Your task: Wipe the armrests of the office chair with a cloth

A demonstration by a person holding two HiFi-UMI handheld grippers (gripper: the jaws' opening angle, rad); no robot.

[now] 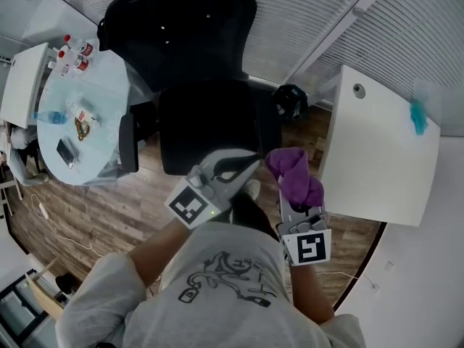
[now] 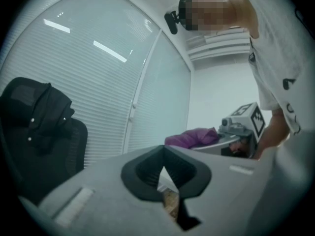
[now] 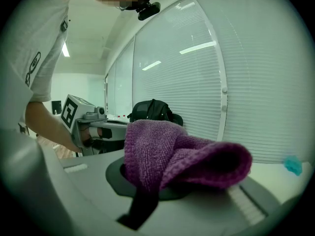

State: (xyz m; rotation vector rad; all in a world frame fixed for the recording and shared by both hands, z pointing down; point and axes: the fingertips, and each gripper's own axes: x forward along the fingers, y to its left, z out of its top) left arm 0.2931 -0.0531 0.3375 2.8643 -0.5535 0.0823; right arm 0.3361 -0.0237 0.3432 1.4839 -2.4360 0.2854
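Cloth (image 1: 290,167) is sitting clamped in the right claw (image 1: 293,191), the left claw (image 1: 243,167) is pressing together on nothing, and the visible armrest (image 1: 128,142) of the office chair (image 1: 206,122) is lying ahead-left, running front to back.

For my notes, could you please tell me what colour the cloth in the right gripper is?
Purple cloth, clearest in the right gripper view.

One black office chair (image 1: 206,122), with one dark jacket (image 1: 181,27) over its back. One purple cloth (image 1: 293,176). Two tools: left tool (image 1: 250,162), right tool (image 1: 296,198). Two tables: one round glass table (image 1: 109,78), one white table (image 1: 377,158). One phone (image 1: 66,152). Several red-capped bottles (image 1: 76,49), exact count unclear. One teal item (image 1: 419,117).
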